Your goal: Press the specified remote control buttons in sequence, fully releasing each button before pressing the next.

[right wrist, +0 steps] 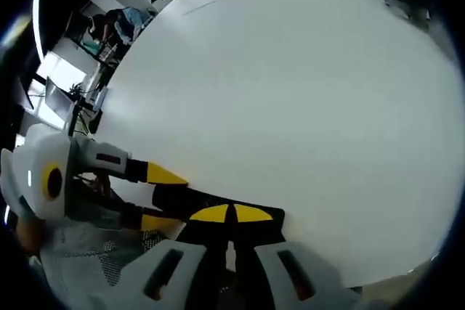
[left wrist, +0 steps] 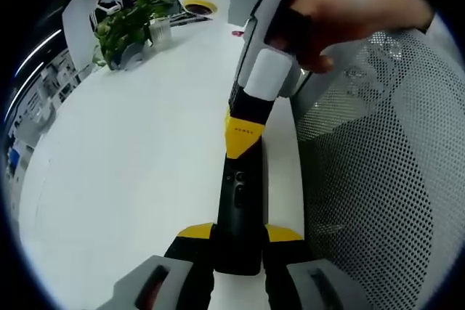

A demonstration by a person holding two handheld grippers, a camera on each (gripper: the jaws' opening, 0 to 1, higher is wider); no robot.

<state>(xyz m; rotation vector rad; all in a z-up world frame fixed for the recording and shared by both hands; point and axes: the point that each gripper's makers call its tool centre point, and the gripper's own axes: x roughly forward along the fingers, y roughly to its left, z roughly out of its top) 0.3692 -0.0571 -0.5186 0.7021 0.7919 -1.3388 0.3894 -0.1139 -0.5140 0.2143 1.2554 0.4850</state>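
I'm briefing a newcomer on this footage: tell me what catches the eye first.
First, the black remote control clamped between the left gripper jaws above the white table, with the right gripper closed tips touching its upper end. A potted plant stands at the table's far end, and a mesh chair back sits beside the table edge.

A black remote control [left wrist: 238,208] is seen between yellow-tipped jaws; a white table [left wrist: 145,150], green plant [left wrist: 127,23] upper left, and white-dotted mesh chair [left wrist: 385,165] are shown.

Both views look low and close across the white table [left wrist: 131,165], facing each other.
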